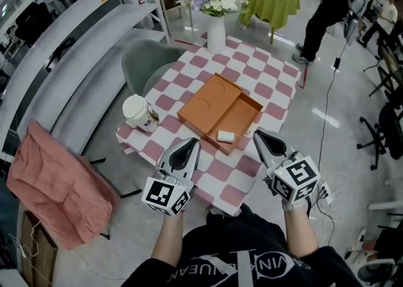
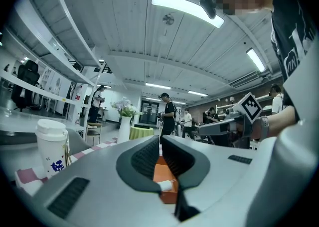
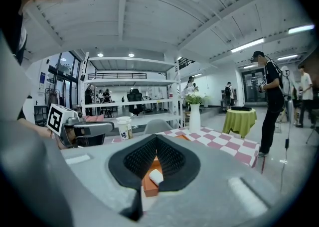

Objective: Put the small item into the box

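Small item: a white block (image 1: pixel 225 135) lies inside the orange box (image 1: pixel 244 111), at the box's near end, in the lower middle of the head view.
Box: it stands open on the checked counter (image 1: pixel 277 84), with what looks like its lid (image 1: pixel 211 100) lying flat against its upper-left side.
Left claw: the left claw (image 1: pixel 193 145) is clenched on nothing and sits at the counter's near edge, just left of the box.
Right claw: the right claw (image 1: pixel 260 135) is likewise clenched and empty, just right of the box's near corner.
Progress: the placing looks done, since the block rests in the box and neither claw touches it. At most the lid could go on, which the task does not ask for.
Head view only: it gives the whole layout, with a paper cup (image 1: pixel 140 113) at the counter's left edge, a vase (image 1: pixel 216 33) of flowers at the far end, and a person (image 1: pixel 327 9) standing at the upper right.
Gripper views only: each looks along its own pads, which meet at the tips. Below the tips each shows the block sitting low in the box, and each also catches the other claw off to one side.
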The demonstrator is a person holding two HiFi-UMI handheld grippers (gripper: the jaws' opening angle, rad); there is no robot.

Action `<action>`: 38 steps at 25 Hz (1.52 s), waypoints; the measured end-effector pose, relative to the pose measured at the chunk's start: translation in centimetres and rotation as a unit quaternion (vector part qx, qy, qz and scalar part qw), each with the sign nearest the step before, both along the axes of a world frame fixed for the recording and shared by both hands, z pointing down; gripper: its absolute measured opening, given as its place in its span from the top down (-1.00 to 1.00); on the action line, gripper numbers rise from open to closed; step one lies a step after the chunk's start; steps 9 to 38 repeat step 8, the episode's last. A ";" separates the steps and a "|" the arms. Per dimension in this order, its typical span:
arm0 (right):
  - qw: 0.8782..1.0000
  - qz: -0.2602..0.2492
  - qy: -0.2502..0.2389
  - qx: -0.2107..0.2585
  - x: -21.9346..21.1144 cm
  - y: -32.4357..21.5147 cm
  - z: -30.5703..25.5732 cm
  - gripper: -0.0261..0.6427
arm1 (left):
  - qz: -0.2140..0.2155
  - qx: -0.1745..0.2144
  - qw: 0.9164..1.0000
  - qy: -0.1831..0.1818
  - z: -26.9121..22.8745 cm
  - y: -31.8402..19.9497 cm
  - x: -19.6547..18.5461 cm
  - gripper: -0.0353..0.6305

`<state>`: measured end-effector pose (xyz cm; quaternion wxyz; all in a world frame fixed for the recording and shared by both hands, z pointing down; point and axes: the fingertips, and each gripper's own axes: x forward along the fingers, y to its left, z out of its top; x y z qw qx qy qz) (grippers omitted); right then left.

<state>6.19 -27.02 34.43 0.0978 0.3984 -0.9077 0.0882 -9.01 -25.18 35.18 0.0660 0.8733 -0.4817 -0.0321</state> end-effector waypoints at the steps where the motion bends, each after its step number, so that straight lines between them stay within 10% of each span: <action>1: 1.000 0.000 0.000 0.000 -0.1 0.1 0.0 0.90 | -0.001 0.000 1.000 0.000 -0.1 0.1 -0.1 0.83; 38: 1.000 0.000 0.000 0.000 -0.4 1.2 0.1 0.90 | -0.002 -0.001 1.000 0.001 0.2 1.1 -0.6 0.83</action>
